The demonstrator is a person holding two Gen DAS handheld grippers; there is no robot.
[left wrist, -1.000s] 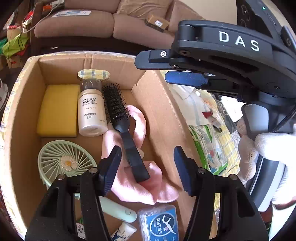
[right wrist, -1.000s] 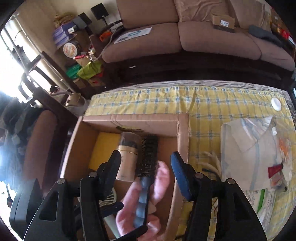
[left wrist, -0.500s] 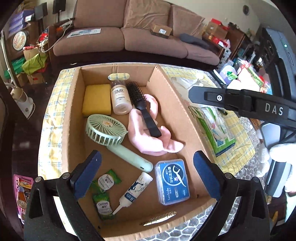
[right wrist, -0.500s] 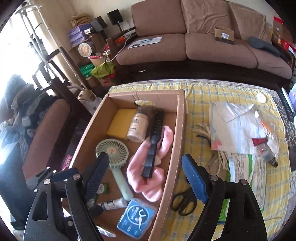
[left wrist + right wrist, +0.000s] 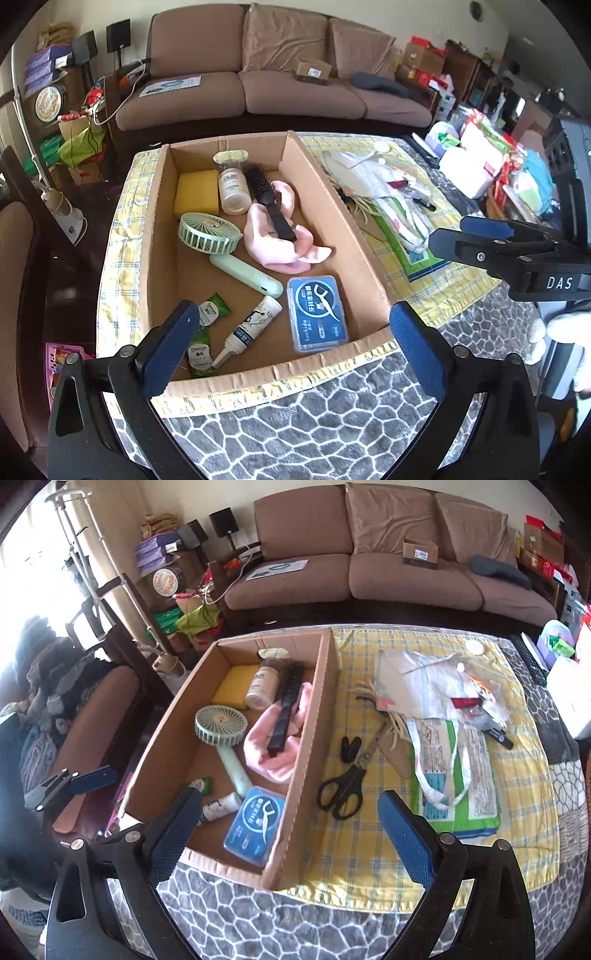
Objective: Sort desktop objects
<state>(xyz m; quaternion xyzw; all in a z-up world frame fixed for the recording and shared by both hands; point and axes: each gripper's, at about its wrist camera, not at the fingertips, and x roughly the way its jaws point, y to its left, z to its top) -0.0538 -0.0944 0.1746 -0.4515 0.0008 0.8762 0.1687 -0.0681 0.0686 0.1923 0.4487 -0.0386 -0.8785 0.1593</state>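
An open cardboard box (image 5: 155,236) stands on the table's left half. Inside, a black hairbrush (image 5: 269,199) lies across a pink cloth (image 5: 280,254), beside an Olay bottle (image 5: 232,188), a yellow sponge (image 5: 195,192), a green hand fan (image 5: 210,232), a blue floss case (image 5: 317,314) and a small tube (image 5: 247,328). My left gripper (image 5: 291,317) hovers over the box's near edge, its jaws opening with nothing between them. My right gripper (image 5: 290,801) hangs over the box's right wall, jaws also opening and empty. Black scissors (image 5: 345,782) lie on the yellow cloth right of the box.
Right of the box the checked cloth (image 5: 369,849) carries a black clip (image 5: 350,747), a folded shirt (image 5: 421,686), a green printed bag (image 5: 454,775) and a pen (image 5: 498,733). A grey patterned cover (image 5: 258,923) drapes the near edge. A brown sofa (image 5: 258,92) stands behind.
Both grippers have pulled back from inside the box toward the near edge and risen. Their jaws have spread much wider. The hairbrush stays on the pink cloth.
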